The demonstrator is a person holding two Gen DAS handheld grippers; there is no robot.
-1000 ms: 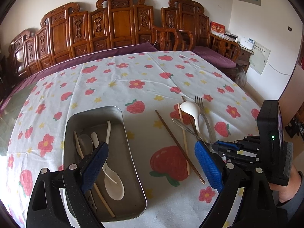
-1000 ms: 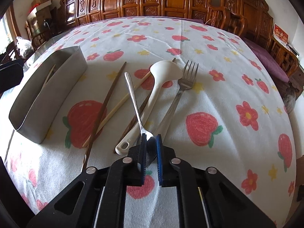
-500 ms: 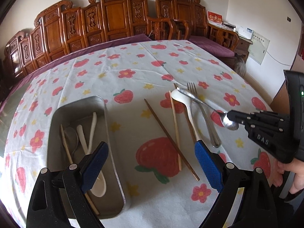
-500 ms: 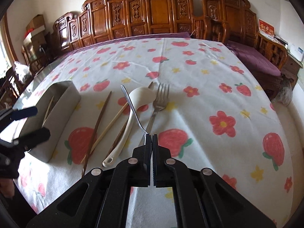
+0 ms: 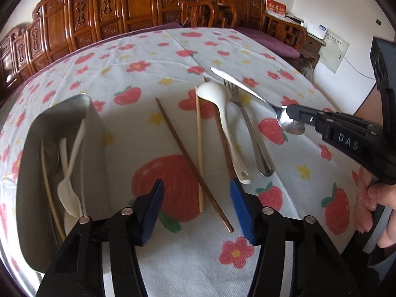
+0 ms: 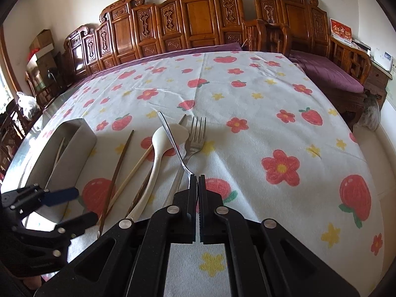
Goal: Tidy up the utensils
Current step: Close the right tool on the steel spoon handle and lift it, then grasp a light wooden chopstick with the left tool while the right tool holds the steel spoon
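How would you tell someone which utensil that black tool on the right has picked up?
Start at the metal tray on the strawberry tablecloth; right of it lies a row of chopsticks, a white spoon and a fork. The metal spoon hangs above that row, its bowl pinched in the right tongs. It alone is off the cloth.

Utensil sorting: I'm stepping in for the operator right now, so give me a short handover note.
Right gripper: shut on the metal spoon, gripping it by the bowl, lifted off the cloth.
Left gripper: jaws closing over the dark chopstick and light chopstick, not yet gripping either.
Metal tray: already holds a white spoon, a chopstick and more.
Left on the tablecloth: white ladle spoon, fork, another dark chopstick under the ladle spoon.
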